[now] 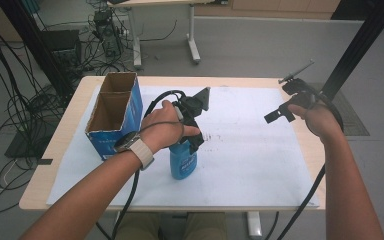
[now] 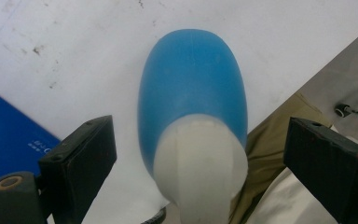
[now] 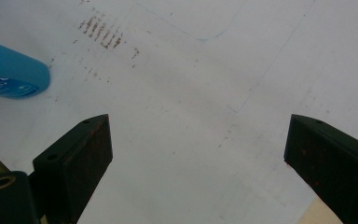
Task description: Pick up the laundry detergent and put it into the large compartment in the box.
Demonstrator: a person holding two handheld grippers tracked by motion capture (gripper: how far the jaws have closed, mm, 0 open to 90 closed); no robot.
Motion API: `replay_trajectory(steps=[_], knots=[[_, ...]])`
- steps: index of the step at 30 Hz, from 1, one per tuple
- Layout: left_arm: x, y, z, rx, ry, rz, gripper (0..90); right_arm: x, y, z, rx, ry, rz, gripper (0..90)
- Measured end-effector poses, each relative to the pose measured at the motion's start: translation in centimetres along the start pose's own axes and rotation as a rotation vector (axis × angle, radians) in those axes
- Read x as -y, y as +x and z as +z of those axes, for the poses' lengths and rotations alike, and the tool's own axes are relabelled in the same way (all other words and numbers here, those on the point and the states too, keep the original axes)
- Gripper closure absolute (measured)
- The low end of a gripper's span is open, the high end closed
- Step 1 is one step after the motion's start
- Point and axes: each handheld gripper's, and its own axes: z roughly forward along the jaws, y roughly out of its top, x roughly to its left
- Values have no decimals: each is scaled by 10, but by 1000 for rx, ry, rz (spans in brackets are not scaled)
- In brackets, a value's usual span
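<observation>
Left tool [image 2: 193,154]: spread wide around bottle [image 2: 191,93], not gripping.
Right tool [image 3: 198,154]: released, empty.
Risk: off-centre closing could topple bottle.

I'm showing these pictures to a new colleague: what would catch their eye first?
Most likely the blue bottle standing upright on the white sheet near the table's middle, with the left claw spread open either side of its pale cap, not touching it. Next, the open blue cardboard box at the sheet's left edge. The right claw hangs open, holding nothing, over the bare right part of the sheet.
</observation>
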Motion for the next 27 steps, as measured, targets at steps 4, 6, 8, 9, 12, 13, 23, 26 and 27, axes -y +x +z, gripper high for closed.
replay_trajectory(steps=[4,6,8,9,12,13,23,26,27], knots=[[-2,0,8,0,4,-2,100,1,-1,2,-2,3,2,74],[-3,0,10,-2,7,-2,100,2,-2,3,-3,3,4,74],[-3,0,13,-5,8,-3,100,3,-3,3,-3,4,6,74],[-3,0,15,-5,8,-2,101,3,-3,4,-4,3,8,74],[-3,-1,18,-7,9,5,101,3,-4,5,-3,5,7,74],[-3,-2,19,-9,6,2,103,3,-4,5,-2,5,10,74],[-3,-3,25,-18,6,3,135,3,-3,7,-3,2,8,74],[-3,-3,27,-19,6,2,135,3,-3,7,-5,0,7,74],[-3,-3,28,-18,6,2,135,4,-3,7,-5,0,7,74]])
